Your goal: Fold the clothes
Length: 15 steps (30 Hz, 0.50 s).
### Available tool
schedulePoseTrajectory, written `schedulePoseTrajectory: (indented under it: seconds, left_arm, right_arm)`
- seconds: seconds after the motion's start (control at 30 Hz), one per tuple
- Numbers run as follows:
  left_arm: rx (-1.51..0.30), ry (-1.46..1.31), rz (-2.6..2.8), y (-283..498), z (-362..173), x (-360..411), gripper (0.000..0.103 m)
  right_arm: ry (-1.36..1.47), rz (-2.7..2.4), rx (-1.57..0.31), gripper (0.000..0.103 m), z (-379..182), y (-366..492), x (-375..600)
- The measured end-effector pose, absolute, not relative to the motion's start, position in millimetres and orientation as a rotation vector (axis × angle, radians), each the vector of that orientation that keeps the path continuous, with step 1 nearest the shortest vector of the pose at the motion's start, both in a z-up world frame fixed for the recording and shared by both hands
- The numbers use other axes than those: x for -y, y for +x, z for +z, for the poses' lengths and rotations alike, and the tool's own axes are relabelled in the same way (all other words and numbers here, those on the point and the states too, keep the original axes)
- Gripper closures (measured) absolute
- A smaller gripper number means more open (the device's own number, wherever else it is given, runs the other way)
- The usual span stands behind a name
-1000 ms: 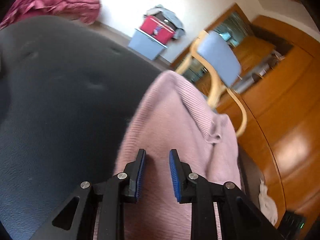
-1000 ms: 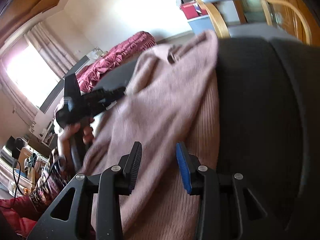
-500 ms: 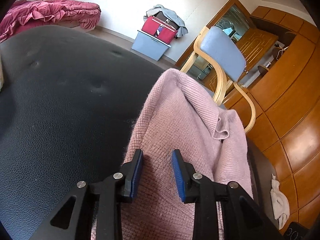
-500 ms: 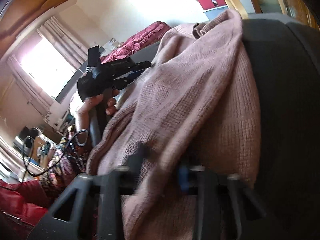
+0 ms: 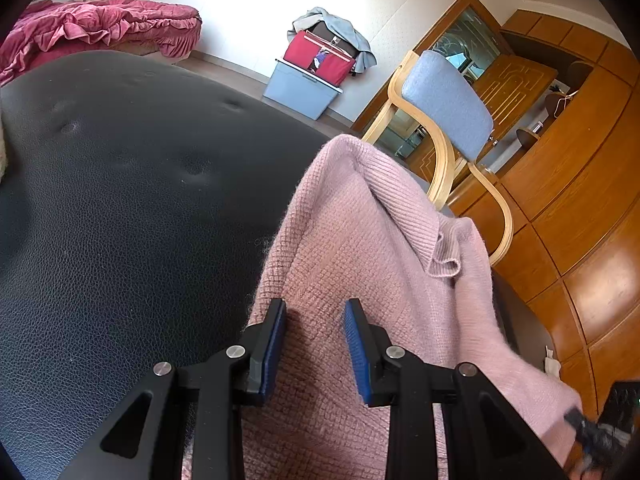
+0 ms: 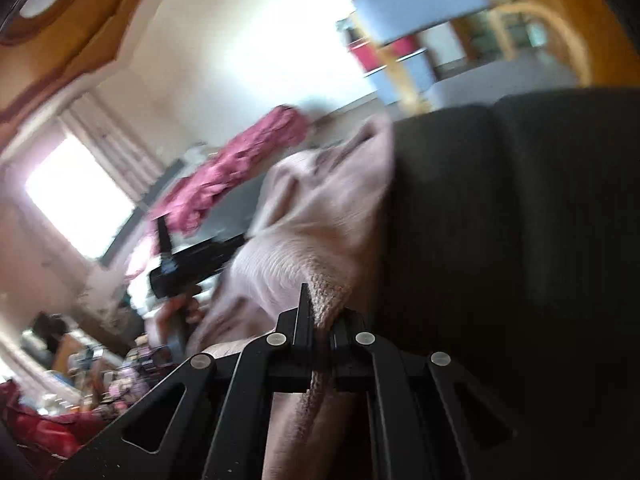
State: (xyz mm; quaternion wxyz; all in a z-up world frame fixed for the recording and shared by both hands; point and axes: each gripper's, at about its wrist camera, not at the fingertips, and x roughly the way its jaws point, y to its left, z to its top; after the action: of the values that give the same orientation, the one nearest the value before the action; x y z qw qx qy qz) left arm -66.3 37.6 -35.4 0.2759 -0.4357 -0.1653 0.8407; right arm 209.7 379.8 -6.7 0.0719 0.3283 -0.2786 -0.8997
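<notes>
A pink knit sweater (image 5: 360, 264) lies rumpled on a black leather cushion (image 5: 120, 200). My left gripper (image 5: 316, 320) hovers just over its near part, open, with knit showing in the gap and neither blue pad pressing on it. In the blurred right wrist view, my right gripper (image 6: 320, 316) is shut on a bunched fold of the sweater (image 6: 320, 216), which rises out of the jaws and drapes away to the left. The left gripper (image 6: 192, 260) appears there too, held by a hand (image 6: 176, 312). The right gripper's tip (image 5: 592, 436) shows blurred at the left view's lower right corner.
A wooden chair with a blue seat pad (image 5: 444, 120) stands past the cushion's far edge. A blue bin (image 5: 300, 88) carrying a red bag sits against the wall. A crimson bedspread (image 5: 92, 28) lies at the far left, and wooden cabinets (image 5: 580, 184) line the right.
My right gripper's jaws have closed on a fold of the sweater and pulled it up and aside. The left gripper's jaws have widened a little and it has stayed over the sweater.
</notes>
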Motion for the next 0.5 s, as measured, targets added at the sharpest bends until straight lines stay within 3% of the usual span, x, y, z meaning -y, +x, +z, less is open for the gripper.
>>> schedulePoseTrajectory:
  seconds: [0.2, 0.37, 0.5]
  left_arm:
    - [0.443, -1.173, 2.258, -66, -35, -39, 0.073]
    - [0.440, -1.176, 2.258, -67, -35, -40, 0.073]
    - [0.439, -1.178, 2.256, -67, -35, -41, 0.073]
  right_arm:
    - [1.204, -2.918, 0.767, 0.097, -6, 194, -458]
    - [1.438, -3.146, 0.490, 0.097, -5, 174, -511]
    - [1.537, -3.221, 0.411, 0.097, -8, 156, -538]
